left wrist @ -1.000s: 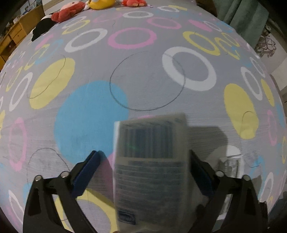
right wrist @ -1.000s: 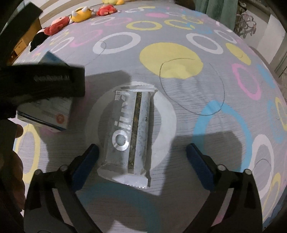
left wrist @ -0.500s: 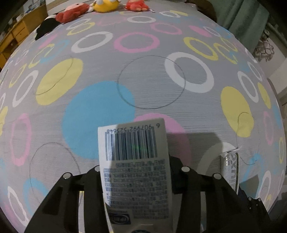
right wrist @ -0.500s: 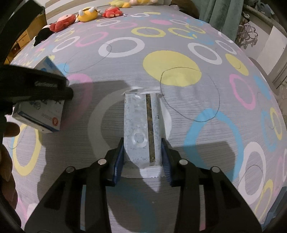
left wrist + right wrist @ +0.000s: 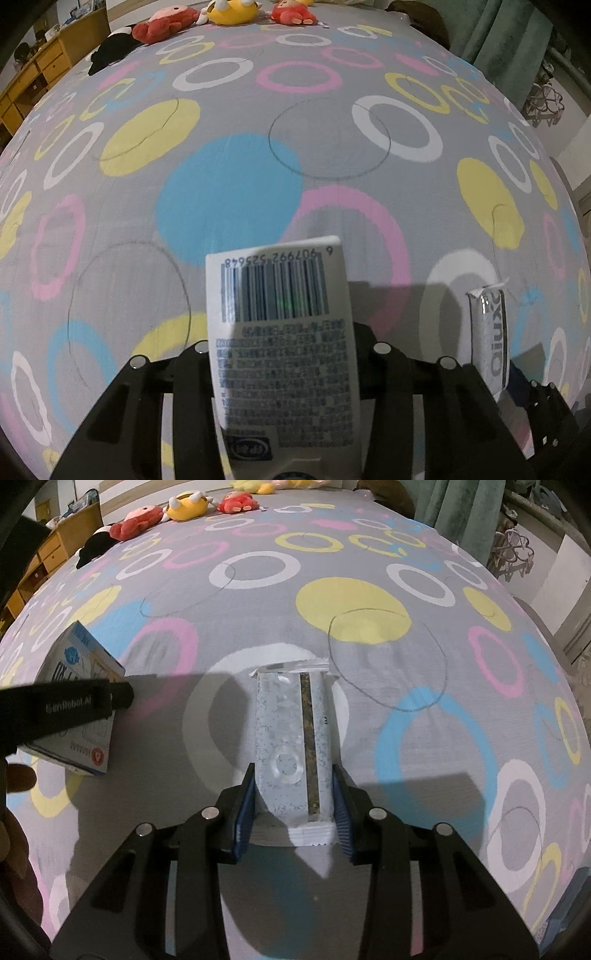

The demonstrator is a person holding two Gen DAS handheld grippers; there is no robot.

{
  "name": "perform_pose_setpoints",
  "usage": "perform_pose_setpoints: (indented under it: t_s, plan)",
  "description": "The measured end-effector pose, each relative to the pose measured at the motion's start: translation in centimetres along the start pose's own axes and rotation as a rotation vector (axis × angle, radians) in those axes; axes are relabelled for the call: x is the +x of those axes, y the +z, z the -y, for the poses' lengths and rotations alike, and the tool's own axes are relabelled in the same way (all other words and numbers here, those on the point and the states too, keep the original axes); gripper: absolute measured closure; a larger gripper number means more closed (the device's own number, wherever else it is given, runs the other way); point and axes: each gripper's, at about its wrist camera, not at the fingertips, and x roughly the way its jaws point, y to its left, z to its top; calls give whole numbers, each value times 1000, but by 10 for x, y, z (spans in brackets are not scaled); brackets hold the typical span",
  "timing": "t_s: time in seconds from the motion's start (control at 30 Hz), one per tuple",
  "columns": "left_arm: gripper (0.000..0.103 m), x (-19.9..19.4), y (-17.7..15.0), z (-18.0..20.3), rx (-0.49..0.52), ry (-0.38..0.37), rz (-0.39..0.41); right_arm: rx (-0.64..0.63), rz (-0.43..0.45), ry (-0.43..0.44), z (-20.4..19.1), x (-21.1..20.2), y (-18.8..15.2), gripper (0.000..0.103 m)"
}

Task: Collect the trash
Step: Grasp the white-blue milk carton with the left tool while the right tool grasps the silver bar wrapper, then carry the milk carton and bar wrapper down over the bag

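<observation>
A small white carton [image 5: 280, 347] with a barcode and fine print fills the lower middle of the left wrist view, and my left gripper [image 5: 282, 354] is shut on its sides, lifting it off the bed. The same carton [image 5: 79, 716] shows at the left of the right wrist view, with the left gripper's black arm across it. My right gripper [image 5: 293, 794] is shut on a silvery speckled snack wrapper [image 5: 291, 738], its blue pads [image 5: 245, 808] pressing both long edges. That wrapper [image 5: 489, 339] also appears at the lower right of the left wrist view.
Both grippers hang over a bed sheet [image 5: 229, 195] printed with coloured circles and rings. Several plush toys [image 5: 221, 11] line the far edge. A wooden drawer unit [image 5: 33, 77] stands at the far left, a green curtain [image 5: 498, 33] at the far right. A person's hand [image 5: 14, 786] shows at the left.
Both grippers closed from wide open, the left on the carton and the right on the wrapper. The carton has since risen off the sheet and the left view has shifted over the bed.
</observation>
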Motion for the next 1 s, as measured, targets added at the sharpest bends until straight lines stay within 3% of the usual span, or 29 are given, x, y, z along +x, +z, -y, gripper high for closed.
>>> perform_pose_setpoints:
  t_s: [0.33,0.6,1.0]
  plan:
    - [62,-30,-49,-9,-47,-31,23,9,9,28,10,-33,-35,66]
    - [62,-80,-92,-5,-22,-13,116,-18,70,49,18,-80,-71,66]
    - [62,-176,-142,4,11,31,260,-30,185,106,31,-171,-95,66]
